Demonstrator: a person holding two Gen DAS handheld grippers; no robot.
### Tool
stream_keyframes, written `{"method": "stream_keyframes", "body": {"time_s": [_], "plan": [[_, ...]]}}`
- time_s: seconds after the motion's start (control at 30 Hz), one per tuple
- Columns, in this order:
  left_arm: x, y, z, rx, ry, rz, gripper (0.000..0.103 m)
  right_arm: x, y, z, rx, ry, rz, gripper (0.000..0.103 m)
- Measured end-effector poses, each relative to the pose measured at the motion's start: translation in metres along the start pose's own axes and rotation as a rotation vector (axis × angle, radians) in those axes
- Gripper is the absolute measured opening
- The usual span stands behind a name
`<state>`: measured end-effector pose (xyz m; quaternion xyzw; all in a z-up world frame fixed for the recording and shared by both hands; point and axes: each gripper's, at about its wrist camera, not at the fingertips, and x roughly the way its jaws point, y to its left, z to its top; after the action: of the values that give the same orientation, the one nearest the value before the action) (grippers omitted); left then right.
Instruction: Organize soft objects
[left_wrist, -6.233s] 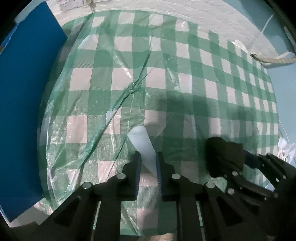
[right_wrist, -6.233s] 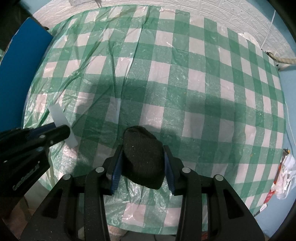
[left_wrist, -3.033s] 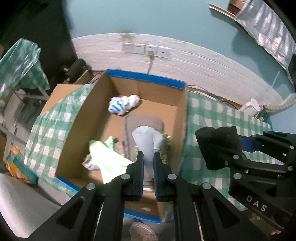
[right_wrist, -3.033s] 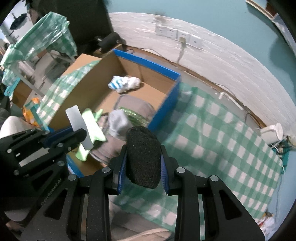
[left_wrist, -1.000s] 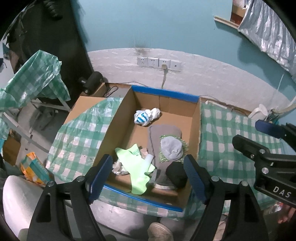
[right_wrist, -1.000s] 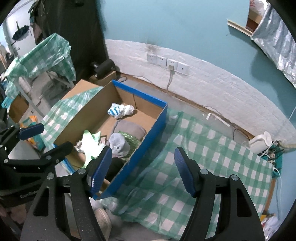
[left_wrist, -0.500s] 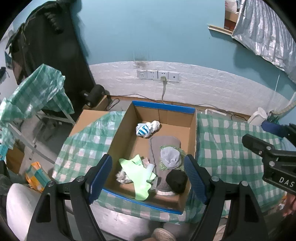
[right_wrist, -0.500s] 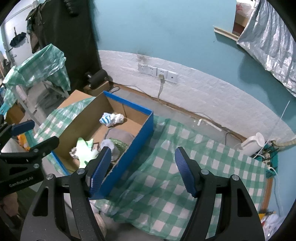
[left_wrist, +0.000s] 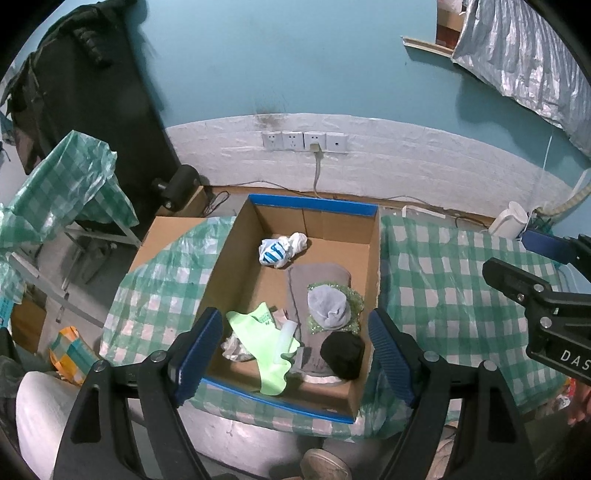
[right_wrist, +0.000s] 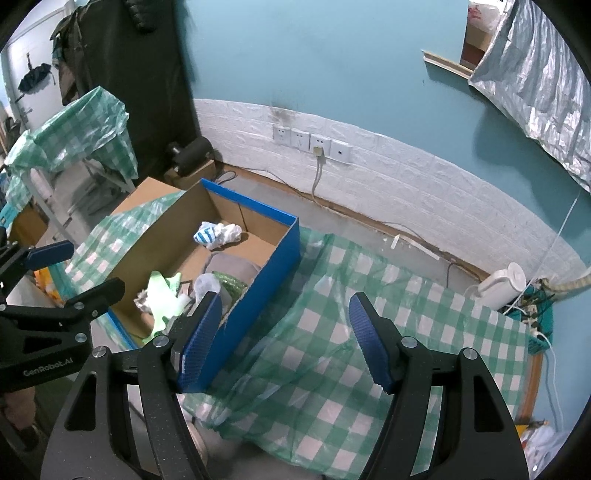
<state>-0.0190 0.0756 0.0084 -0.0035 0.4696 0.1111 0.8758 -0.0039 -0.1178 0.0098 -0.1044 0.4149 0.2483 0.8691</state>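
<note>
Only leftward — black sock (left_wrist: 341, 353) in box (left_wrist: 236, 266).

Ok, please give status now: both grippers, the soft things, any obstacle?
Left gripper open, empty, jaws just widened. Right gripper open, empty. Black sock and other soft items lie in cardboard box. No obstacle visible.

Teal wall (left_wrist: 295, 66), white brick-pattern base (left_wrist: 388, 162) with sockets (left_wrist: 304, 141), grey floor (right_wrist: 266, 192).

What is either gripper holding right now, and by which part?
Nothing. The left gripper and the right gripper are both open and empty; the left has just opened further. The black sock lies in the box.
</note>
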Motion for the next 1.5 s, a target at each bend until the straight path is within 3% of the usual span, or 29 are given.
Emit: {"method": "stream_keyframes", "body": {"time_s": [1.5], "plan": [[0.0034, -0.0018, -0.0031, -0.001, 0.021, -0.010, 0.087, 0.0026, -0.0004, -0.0049, -0.006, 0.011, -0.004, 0.071]]}}
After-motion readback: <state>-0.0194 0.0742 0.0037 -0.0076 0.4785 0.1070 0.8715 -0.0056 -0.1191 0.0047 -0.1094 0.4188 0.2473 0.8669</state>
